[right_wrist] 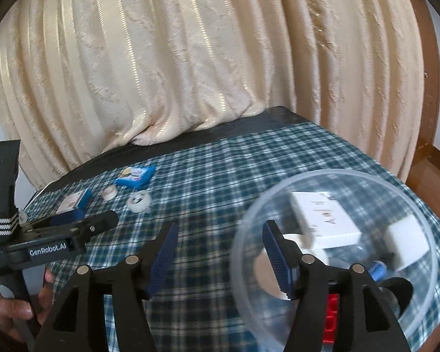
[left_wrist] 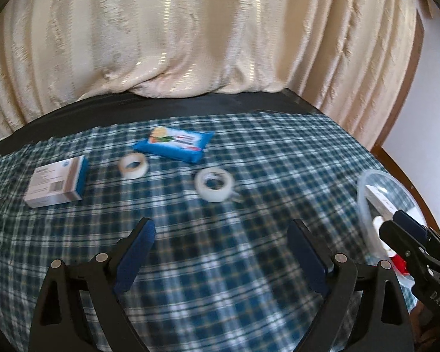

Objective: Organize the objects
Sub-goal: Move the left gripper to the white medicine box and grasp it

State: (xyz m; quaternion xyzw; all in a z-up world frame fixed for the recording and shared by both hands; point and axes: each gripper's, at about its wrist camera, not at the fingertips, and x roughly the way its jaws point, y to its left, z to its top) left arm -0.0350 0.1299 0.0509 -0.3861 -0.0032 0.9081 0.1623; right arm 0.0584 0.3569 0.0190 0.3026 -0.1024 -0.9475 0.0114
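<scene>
- On the left of the checked cloth point(left_wrist: 249, 264), in the left wrist view, lies a grey and blue carton point(left_wrist: 57, 183), flat and alone.
- Next to the right come a beige tape roll point(left_wrist: 133, 165) and a blue wipes packet point(left_wrist: 176, 143), close together but apart, then a white tape roll point(left_wrist: 214, 188) a little nearer to the camera.
- The left gripper point(left_wrist: 221, 252) hovers above bare cloth with its jaws wide open and nothing between them; it points toward the two rolls.
- On the right stands the clear bowl point(right_wrist: 331, 177), which already holds white boxes and some small things.
- The right gripper point(right_wrist: 220, 259) hangs at the near rim of the bowl, its jaws open and empty.
- The step in hand seems to be a reach for the next loose object, with four still outside the bowl.
- The next move probably calls for the left gripper to go forward and down over the white tape roll, then close across its sides.
</scene>
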